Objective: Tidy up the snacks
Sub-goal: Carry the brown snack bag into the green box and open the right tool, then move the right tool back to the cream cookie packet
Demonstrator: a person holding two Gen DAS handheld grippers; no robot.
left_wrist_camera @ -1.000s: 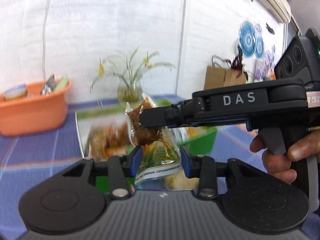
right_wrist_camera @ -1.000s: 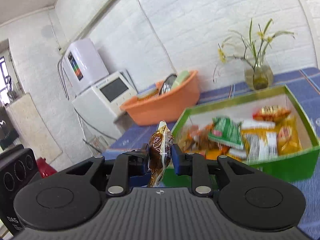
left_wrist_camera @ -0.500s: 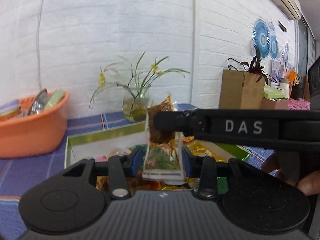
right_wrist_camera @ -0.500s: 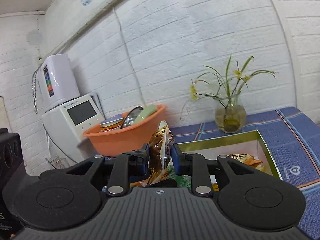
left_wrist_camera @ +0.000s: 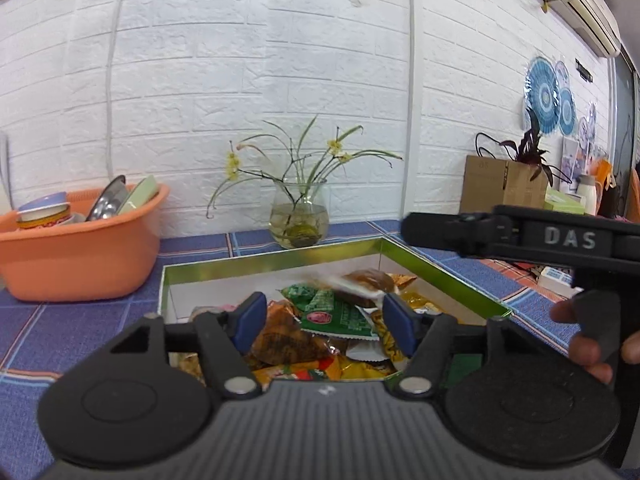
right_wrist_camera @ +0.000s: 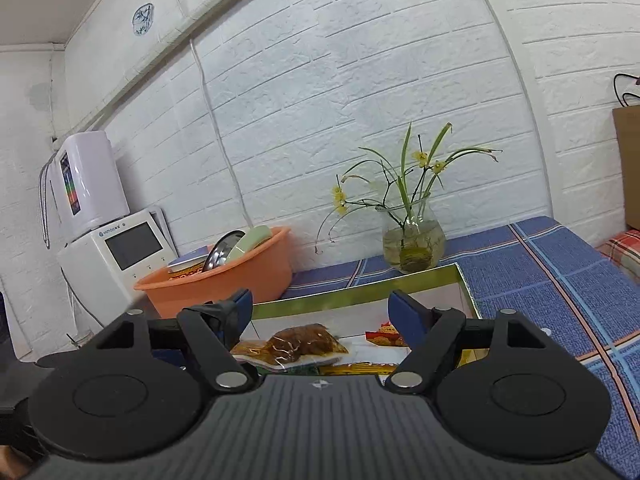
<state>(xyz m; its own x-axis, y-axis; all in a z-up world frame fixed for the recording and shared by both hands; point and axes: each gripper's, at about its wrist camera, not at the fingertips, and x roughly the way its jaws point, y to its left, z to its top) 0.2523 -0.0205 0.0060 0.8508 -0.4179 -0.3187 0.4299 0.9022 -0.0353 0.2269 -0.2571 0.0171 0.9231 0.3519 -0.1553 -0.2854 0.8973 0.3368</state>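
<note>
A green box with white inner walls holds several snack packets. My left gripper is open over the box, above a green packet. A brown snack packet lies on top of the pile, blurred. My right gripper is open and empty above the box; the same brown packet lies flat below it. The right gripper's black body crosses the right of the left wrist view.
An orange basin with dishes stands at the left. A glass vase with a plant stands behind the box. A cardboard box is at the right. A white appliance stands at the far left. A blue checked cloth covers the table.
Both grippers opened. The packets that they held dropped into the green box. The right gripper drew back to the right.
</note>
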